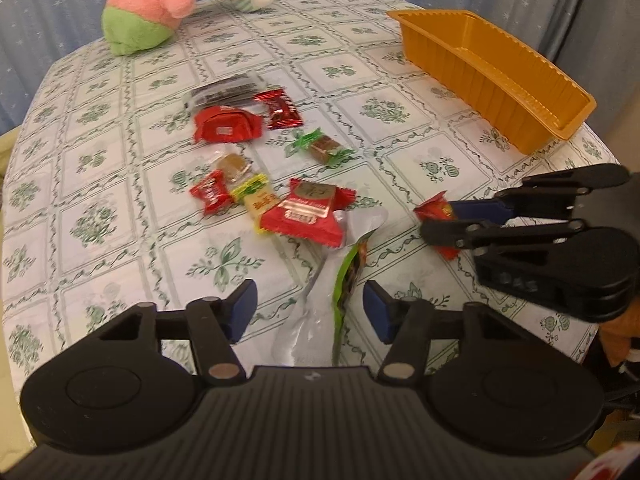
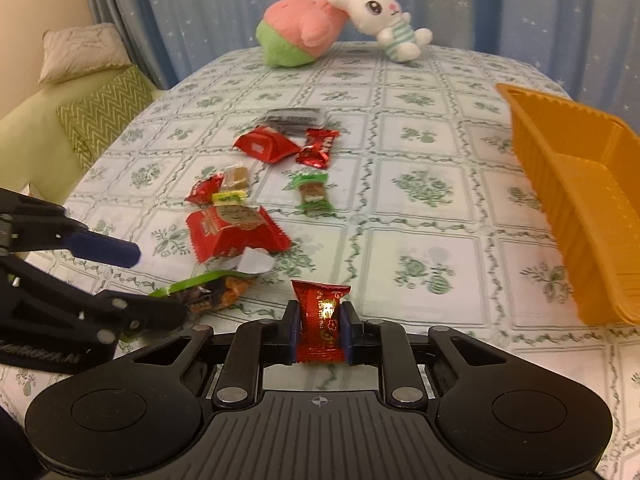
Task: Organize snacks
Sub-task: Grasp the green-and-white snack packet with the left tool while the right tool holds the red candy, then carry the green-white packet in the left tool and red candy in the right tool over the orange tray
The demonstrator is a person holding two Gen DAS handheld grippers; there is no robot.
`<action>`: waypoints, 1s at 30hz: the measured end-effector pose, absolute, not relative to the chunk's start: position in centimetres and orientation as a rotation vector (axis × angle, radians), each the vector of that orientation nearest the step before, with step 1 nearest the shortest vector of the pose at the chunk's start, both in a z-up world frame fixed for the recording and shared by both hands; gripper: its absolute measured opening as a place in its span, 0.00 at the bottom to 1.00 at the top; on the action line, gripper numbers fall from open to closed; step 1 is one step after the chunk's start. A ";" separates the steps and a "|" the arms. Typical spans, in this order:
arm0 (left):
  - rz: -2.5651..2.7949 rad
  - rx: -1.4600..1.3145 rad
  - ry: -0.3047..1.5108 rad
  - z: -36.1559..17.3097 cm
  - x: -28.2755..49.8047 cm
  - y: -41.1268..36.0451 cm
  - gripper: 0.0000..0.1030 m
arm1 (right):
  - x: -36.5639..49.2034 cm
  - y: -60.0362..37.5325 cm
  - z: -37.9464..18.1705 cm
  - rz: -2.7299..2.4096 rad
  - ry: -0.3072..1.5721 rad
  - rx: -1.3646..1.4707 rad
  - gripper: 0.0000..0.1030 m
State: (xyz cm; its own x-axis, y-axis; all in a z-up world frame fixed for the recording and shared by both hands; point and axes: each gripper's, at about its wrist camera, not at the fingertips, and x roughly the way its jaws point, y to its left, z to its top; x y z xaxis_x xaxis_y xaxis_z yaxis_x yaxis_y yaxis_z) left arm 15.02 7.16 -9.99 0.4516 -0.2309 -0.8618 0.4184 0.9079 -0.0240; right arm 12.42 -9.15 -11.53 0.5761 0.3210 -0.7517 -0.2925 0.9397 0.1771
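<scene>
In the right wrist view my right gripper (image 2: 320, 312) is shut on a red foil candy (image 2: 322, 320), which stands upright between the blue pads just above the tablecloth. The left wrist view shows the same candy (image 1: 434, 210) in that gripper (image 1: 448, 220). My left gripper (image 1: 310, 300) is open and straddles a silver and green snack packet (image 1: 304, 328) lying on the cloth, with neither pad pressing on it. Seen from the right, the left gripper (image 2: 156, 280) has that packet (image 2: 200, 294) between its fingers. Several wrapped snacks lie mid-table, among them a large red packet (image 1: 308, 212).
An orange plastic tray (image 1: 480, 88) (image 2: 560, 208) stands on the right side of the table, with nothing in it. Two plush toys (image 2: 304, 28) sit at the far edge. A green-wrapped candy (image 2: 314, 194) lies apart from the pile. Cushions (image 2: 100, 116) are beyond the left table edge.
</scene>
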 end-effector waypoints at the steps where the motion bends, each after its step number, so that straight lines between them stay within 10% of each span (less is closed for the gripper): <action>1: -0.412 0.203 1.031 -10.1 15.2 7.0 0.47 | 12.3 -9.6 -11.4 0.351 0.887 0.044 0.20; 15: -0.442 0.287 1.086 -11.4 16.0 4.7 0.22 | 11.8 -12.9 -10.4 0.290 0.886 0.102 0.20; 30: -0.405 0.029 1.060 -8.2 13.6 1.9 0.20 | 9.4 -17.1 -7.7 0.246 0.835 0.164 0.20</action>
